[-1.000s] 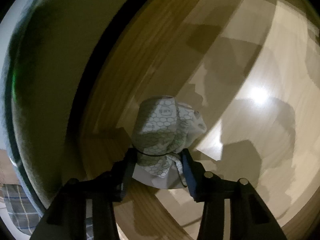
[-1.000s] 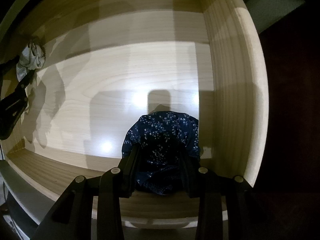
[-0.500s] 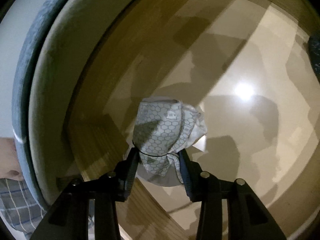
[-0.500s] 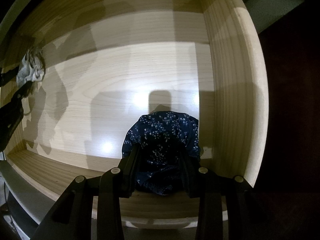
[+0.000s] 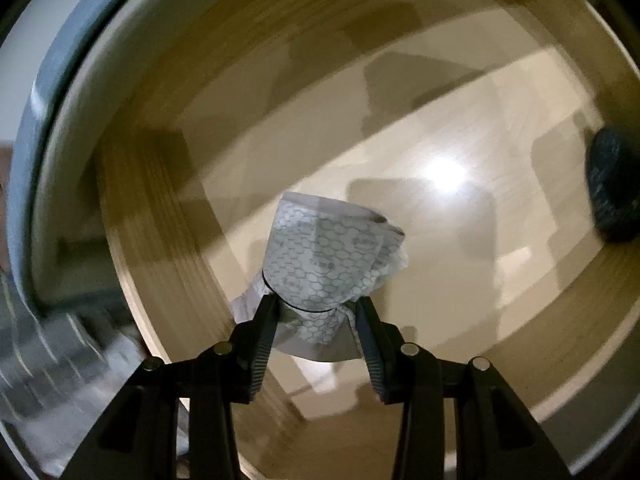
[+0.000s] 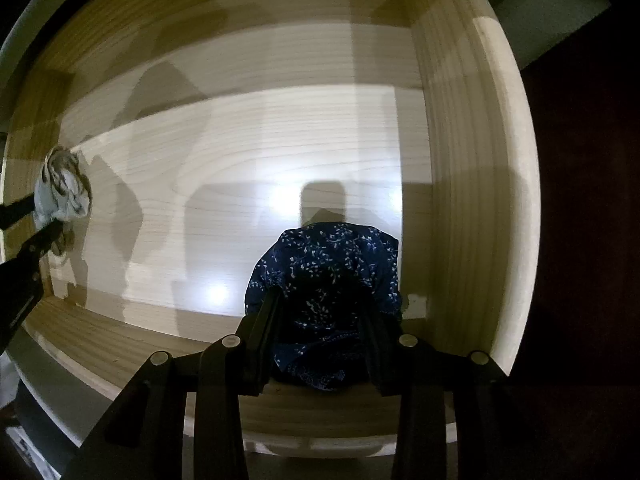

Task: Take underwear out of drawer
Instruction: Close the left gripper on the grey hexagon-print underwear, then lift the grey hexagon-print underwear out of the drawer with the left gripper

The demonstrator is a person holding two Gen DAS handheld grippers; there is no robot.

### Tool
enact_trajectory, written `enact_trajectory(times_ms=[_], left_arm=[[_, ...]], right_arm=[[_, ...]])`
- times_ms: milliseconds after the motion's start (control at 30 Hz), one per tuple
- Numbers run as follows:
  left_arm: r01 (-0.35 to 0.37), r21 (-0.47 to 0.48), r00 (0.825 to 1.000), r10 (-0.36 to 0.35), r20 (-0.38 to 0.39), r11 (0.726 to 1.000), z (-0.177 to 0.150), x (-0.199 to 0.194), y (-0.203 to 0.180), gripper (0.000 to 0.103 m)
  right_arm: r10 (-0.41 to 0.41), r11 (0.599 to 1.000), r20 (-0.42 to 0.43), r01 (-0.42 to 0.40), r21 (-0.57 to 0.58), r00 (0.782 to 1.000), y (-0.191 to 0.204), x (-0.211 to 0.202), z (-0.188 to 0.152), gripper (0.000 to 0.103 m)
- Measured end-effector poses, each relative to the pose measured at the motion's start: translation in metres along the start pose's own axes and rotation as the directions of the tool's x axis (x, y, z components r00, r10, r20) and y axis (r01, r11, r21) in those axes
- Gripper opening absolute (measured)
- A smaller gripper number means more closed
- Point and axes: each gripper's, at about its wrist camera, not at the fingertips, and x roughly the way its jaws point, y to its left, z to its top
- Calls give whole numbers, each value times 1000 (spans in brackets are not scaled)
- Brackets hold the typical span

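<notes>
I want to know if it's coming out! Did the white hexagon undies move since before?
Yes. In the right wrist view the white hexagon-print underwear shifted down along the drawer's left wall, toward the front edge.

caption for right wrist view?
Right gripper clamps rolled navy floral underwear in pale wooden drawer.

Left wrist view motion-blurred; checked cloth (image 5: pixel 52 356) at lower left smeared, can't identify. Dark bundle (image 5: pixel 612 192) cut by right edge. Navy underwear (image 6: pixel 328 280) bottom hidden behind jaws.
</notes>
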Motion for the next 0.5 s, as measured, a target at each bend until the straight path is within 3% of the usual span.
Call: enact_trajectory(times_ms=[133,333,433,500], left_arm=[[102,-121,993,-109,-55,987,5,1,13,41],[231,-277,960,-264,-88,933,0,5,35,41],[272,-328,949,-309,-65,905,-4,5,47,41],[274,-332,955,-297,-20,902,-21,6,49,41]], right_arm=[[1,1000,1,-1,0,1000,1,1,0,35],[2,1000,0,-2,0,1000,1,1,0,35],[1,1000,0,-1,-1,1000,1,1,0,35],[2,1000,0,-2,-1,1000,1,1,0,35]])
